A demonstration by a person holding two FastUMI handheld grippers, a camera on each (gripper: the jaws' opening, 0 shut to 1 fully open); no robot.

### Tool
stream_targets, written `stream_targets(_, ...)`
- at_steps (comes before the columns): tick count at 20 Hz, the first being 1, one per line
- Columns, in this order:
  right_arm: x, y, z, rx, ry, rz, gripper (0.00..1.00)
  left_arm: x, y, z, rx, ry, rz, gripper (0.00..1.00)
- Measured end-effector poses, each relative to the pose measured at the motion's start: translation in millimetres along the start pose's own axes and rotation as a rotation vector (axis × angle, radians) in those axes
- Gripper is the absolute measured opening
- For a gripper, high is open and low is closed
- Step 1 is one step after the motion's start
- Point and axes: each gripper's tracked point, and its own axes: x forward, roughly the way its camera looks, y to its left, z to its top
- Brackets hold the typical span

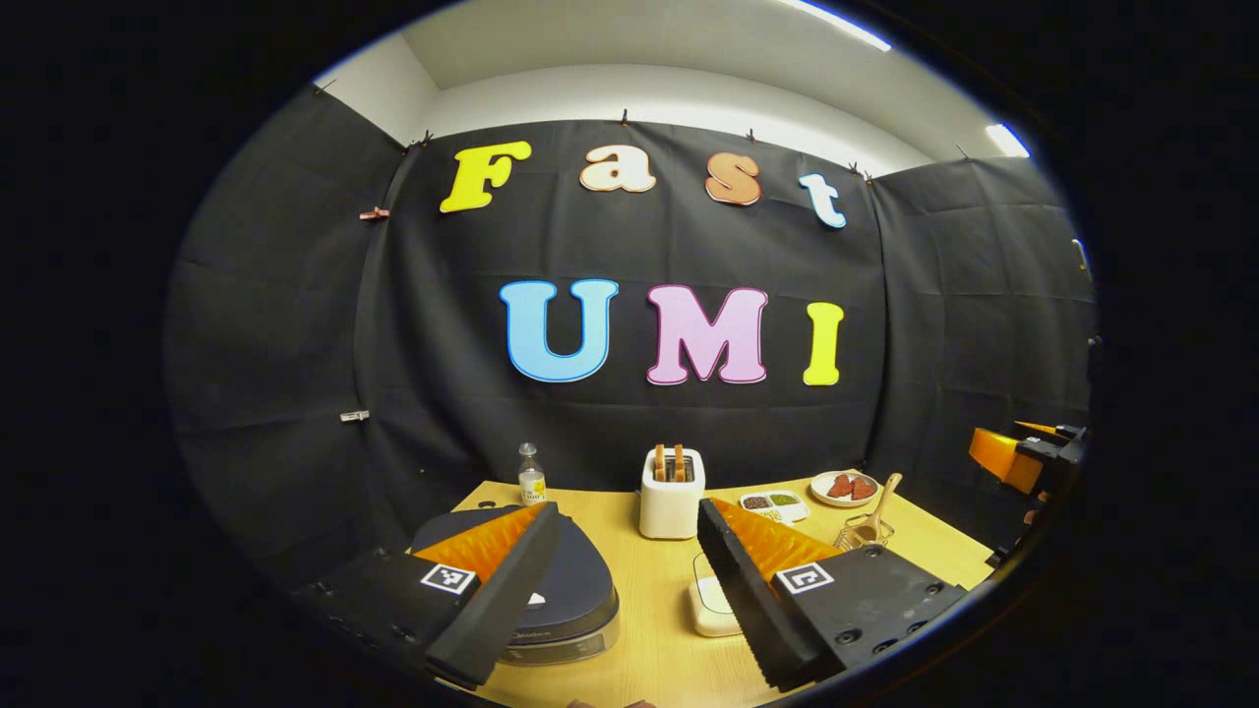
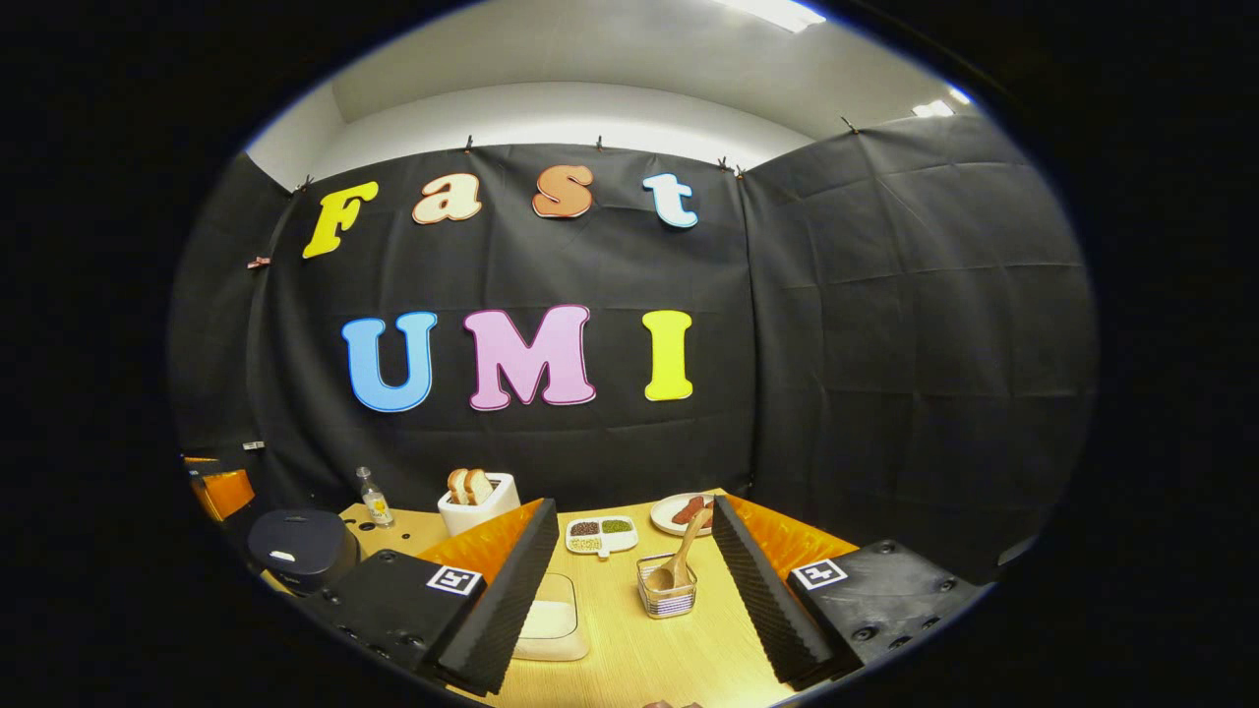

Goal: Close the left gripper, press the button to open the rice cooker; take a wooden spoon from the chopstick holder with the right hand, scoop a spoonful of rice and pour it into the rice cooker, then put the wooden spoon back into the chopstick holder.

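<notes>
The dark rice cooker (image 1: 580,590) sits low on the left of the wooden table (image 1: 659,649) with its lid down, partly behind my left gripper's (image 1: 627,511) near finger. That gripper is open and holds nothing. A wooden spoon (image 2: 681,556) stands in the wire chopstick holder (image 2: 669,598), just ahead between the open fingers of my right gripper (image 2: 634,506), which is empty. A white box of rice (image 2: 551,618) lies left of the holder. In the left gripper view the holder (image 1: 864,533) and spoon (image 1: 880,500) are at the right, and the rice box (image 1: 710,602) is in the middle.
A white toaster (image 1: 672,497) with bread slices stands at the back of the table, with a small bottle (image 1: 532,477) to its left. A divided dish (image 2: 602,534) and a plate of reddish food (image 2: 687,511) lie behind the holder. The rice cooker (image 2: 300,546) shows at far left.
</notes>
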Motion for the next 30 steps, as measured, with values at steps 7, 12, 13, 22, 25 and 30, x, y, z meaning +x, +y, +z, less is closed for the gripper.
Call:
stream_targets(7, 5, 0, -1, 0.000, 0.003, -0.007, 0.98, 24, 48, -17, -0.050, 0.111, 0.041, 0.88)
stream_targets(12, 5, -7, -13, 0.000, 0.030, -0.031, 0.98, 38, 75, -40, -0.105, 0.210, 0.046, 0.53)
stream_targets(13, 5, -9, -15, 0.003, 0.034, -0.037, 0.98, 39, 79, -45, -0.114, 0.229, 0.046, 0.48)
stream_targets(22, -2, -30, -26, 0.022, 0.051, -0.103, 0.98, 56, 95, -101, -0.254, 0.436, 0.010, 0.06)
stream_targets(25, -1, -33, -35, 0.031, 0.085, -0.115, 0.98, 61, 96, -124, -0.258, 0.500, -0.001, 0.06)
stream_targets(30, 5, -31, -41, 0.024, 0.124, -0.098, 0.98, 60, 97, -158, -0.285, 0.585, 0.013, 0.06)
